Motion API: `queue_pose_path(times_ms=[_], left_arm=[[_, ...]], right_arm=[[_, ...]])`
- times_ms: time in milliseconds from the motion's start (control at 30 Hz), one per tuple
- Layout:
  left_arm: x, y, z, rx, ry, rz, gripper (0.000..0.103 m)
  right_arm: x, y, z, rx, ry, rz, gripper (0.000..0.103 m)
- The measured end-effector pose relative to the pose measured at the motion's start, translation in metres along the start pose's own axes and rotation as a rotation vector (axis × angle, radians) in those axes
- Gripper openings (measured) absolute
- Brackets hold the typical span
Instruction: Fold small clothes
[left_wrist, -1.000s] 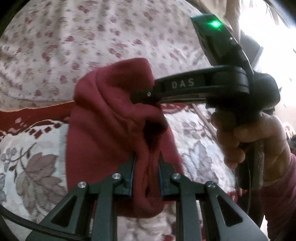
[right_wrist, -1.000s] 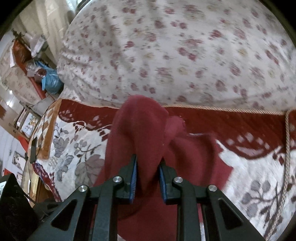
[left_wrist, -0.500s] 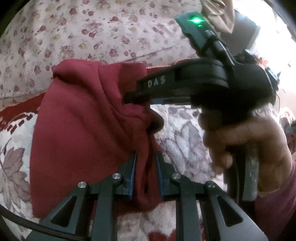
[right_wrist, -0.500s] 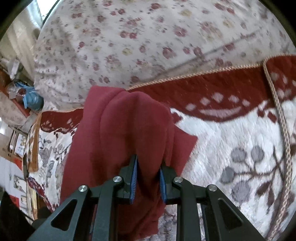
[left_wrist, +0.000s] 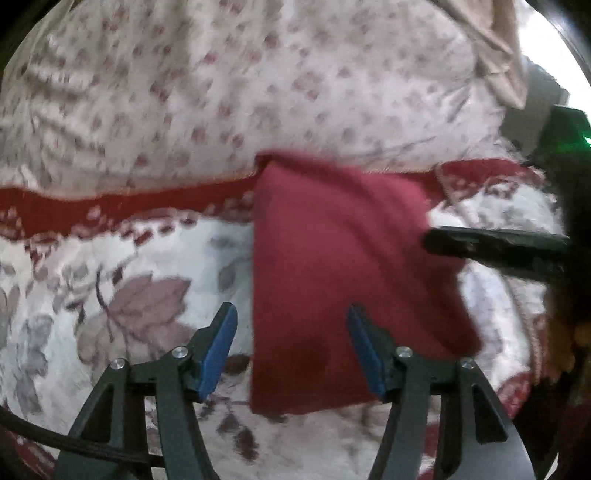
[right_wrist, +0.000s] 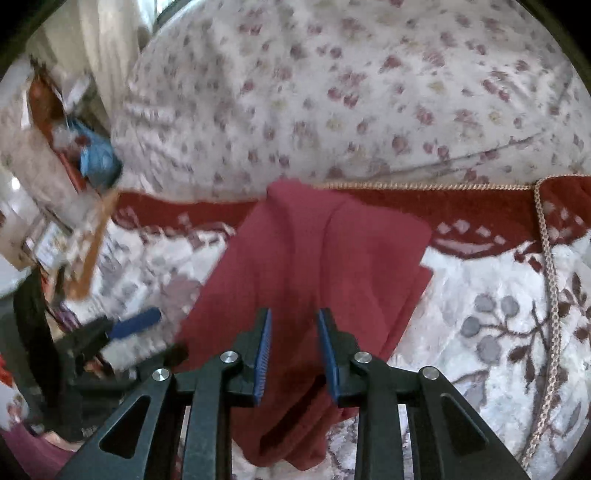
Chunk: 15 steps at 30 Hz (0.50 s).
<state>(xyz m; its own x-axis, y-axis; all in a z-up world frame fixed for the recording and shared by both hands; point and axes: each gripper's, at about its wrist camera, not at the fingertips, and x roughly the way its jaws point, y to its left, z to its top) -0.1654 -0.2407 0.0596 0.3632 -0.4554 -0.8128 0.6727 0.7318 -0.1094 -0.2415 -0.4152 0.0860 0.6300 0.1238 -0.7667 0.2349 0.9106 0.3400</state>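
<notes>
maroon garment (left_wrist: 343, 273) | folded, flat rectangle | on leaf-patterned bedspread (left_wrist: 147, 280)

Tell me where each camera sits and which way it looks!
Left wrist: sits on the left gripper, looking down at the dark red folded cloth on the leaf-patterned cover; its opening fingers show, clear of the cloth.
Right wrist: sits on the right gripper, looking down likewise; its opening fingers show.
Shared: cloth, flowered white pillow.

Both wrist views look steeply down, close over the red garment (left_wrist: 343, 280) (right_wrist: 314, 266) they share, somewhat blurred, on the patterned bedspread (left_wrist: 122, 280) (right_wrist: 491, 295).
</notes>
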Motion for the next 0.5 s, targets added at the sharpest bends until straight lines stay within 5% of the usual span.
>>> queue_pose_path(times_ms=[100, 267, 333, 400, 500], left_arm=[[0.021, 0.010, -0.016, -0.020, 0.058, -0.027, 0.062], [0.020, 0.017, -0.022, -0.010, 0.020, -0.062, 0.067], [0.017, 0.019, -0.025, -0.011, 0.013, -0.076, 0.068], [0.022, 0.023, -0.026, -0.034, 0.013, -0.101, 0.071], [0.029, 0.031, -0.027, -0.065, 0.010, -0.138, 0.074]], right_arm=[[0.017, -0.004, -0.020, -0.030, 0.041, -0.077, 0.023], [0.005, -0.008, -0.025, -0.036, 0.050, -0.075, 0.026], [-0.003, -0.005, -0.012, -0.026, 0.022, -0.062, 0.037], [-0.007, 0.001, 0.007, -0.027, -0.029, -0.071, 0.069], [0.012, 0.009, 0.044, -0.008, -0.081, -0.090, 0.079]])
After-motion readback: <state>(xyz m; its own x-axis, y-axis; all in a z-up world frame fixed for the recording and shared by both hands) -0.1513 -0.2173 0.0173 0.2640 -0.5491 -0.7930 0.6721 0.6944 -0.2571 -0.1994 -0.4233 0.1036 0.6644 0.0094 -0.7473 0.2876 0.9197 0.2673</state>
